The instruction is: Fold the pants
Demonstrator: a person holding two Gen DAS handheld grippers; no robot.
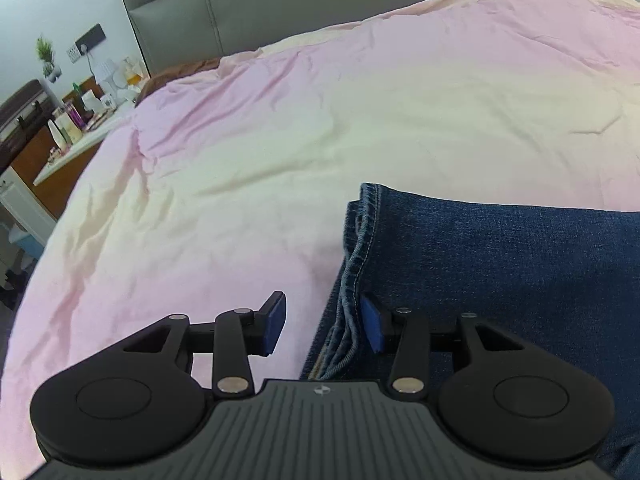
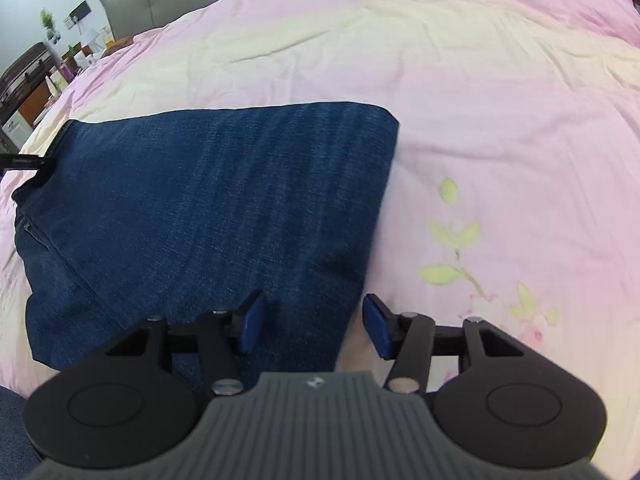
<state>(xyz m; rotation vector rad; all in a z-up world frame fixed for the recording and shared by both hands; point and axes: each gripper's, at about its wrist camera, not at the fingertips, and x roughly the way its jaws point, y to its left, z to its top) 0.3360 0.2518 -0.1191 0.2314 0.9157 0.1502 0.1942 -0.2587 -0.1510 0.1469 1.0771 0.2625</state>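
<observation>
Dark blue jeans (image 2: 224, 200) lie folded into a flat stack on the pink bedcover (image 2: 480, 100). In the left wrist view the stitched hems (image 1: 360, 248) form the stack's left edge. My left gripper (image 1: 324, 322) hovers open over that edge; the hem layers lie between its blue pads (image 1: 276, 320), closer to the right one, and neither pad presses on them. My right gripper (image 2: 315, 324) is open above the stack's near right edge, with denim under its left pad and bedcover under its right pad. A black piece of the left gripper (image 2: 28, 162) pokes in at the jeans' far left corner.
A grey padded headboard (image 1: 280, 4) stands at the far end of the bed. Beyond the bed's left side are a cluttered white counter (image 1: 76, 120) and a brown cabinet (image 1: 44, 156). Green leaf prints (image 2: 452, 236) mark the cover right of the jeans.
</observation>
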